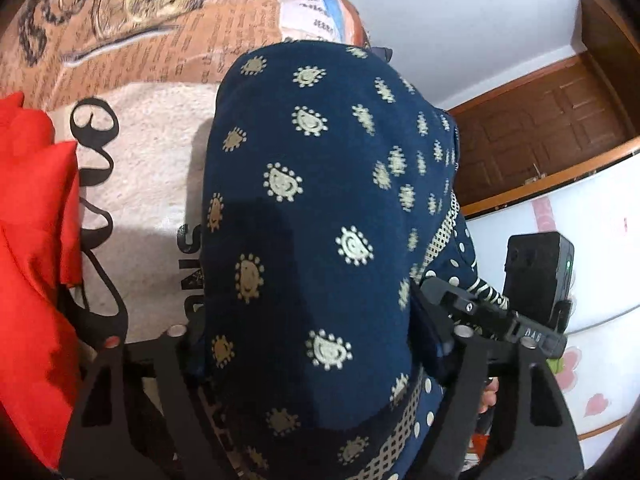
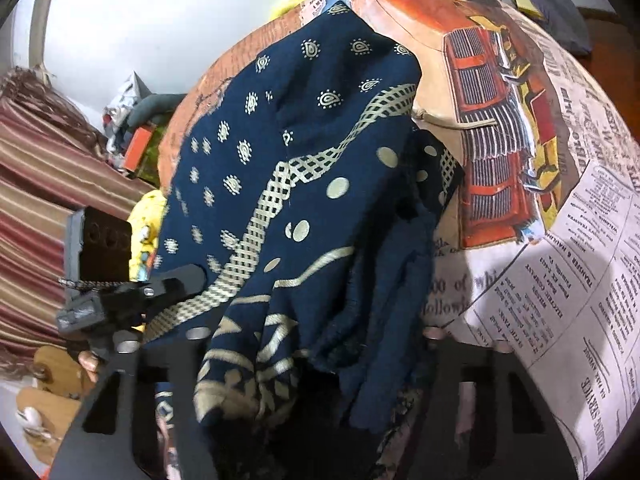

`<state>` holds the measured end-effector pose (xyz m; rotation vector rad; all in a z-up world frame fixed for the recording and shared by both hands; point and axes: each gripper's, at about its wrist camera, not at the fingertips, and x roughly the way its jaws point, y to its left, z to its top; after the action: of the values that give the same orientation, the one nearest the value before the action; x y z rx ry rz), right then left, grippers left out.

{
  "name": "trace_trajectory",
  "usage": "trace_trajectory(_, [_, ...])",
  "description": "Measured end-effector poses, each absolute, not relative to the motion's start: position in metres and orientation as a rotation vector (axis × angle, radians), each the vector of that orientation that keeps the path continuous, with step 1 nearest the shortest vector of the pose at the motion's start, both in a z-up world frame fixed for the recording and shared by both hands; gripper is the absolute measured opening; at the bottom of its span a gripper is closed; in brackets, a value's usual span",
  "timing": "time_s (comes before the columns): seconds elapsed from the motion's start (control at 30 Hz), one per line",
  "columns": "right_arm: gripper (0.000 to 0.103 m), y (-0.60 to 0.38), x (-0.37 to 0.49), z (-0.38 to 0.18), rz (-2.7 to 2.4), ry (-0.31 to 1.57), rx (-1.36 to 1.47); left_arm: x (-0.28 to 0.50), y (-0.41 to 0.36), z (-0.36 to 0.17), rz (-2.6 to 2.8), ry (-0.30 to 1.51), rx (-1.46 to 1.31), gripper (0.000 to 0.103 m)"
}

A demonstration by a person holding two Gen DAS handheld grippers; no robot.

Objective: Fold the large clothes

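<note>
A large navy garment [image 1: 320, 200] with cream paisley print and a lattice border hangs lifted between both grippers above the printed bedspread [image 1: 152, 40]. My left gripper [image 1: 316, 356] is shut on the garment, whose cloth drapes over and hides its fingertips. The garment also fills the right wrist view [image 2: 304, 208], bunched and folded over itself. My right gripper [image 2: 320, 352] is shut on the garment, its fingertips buried in the cloth. The other gripper's body [image 1: 500, 320] shows at the right of the left view, and at the left of the right view [image 2: 120, 300].
A red cloth [image 1: 32, 260] lies at the left on the bed. A brown wooden door [image 1: 540, 128] and white wall stand behind. A striped curtain [image 2: 40, 200], clutter [image 2: 132, 120] and a dark pillow [image 2: 552, 4] surround the newspaper-print bedspread [image 2: 560, 240].
</note>
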<state>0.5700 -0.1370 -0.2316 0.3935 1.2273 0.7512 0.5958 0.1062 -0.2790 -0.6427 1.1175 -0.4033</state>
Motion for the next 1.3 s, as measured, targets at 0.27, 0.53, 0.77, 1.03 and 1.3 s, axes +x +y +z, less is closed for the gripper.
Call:
trace_trajectory(0.27, [0.030,-0.121,0.550,-0.196,0.774,1.175,0.306,0.575,0.101,-0.237,-0.416,1.055,-0.582,0.054])
trace_trajectory(0.53, [0.029,-0.077,0.527,-0.138,0.828,1.077,0.235,0.540,0.140,-0.172,-0.403,0.947,-0.538,0.054])
trace_trajectory(0.77, [0.029,-0.025,0.509,-0.107,0.893,1.011,0.196,0.501,0.193,-0.126,-0.353,0.869,-0.535,0.054])
trace_trajectory(1.03, [0.029,0.046,0.498,-0.120,0.968,1.034,0.175,0.462,0.261,-0.115,-0.266,0.859,-0.555,0.054])
trace_trajectory(1.3, [0.029,0.092,0.500,-0.158,0.990,1.128,0.158,0.450,0.321,-0.160,-0.203,0.908,-0.640,0.054])
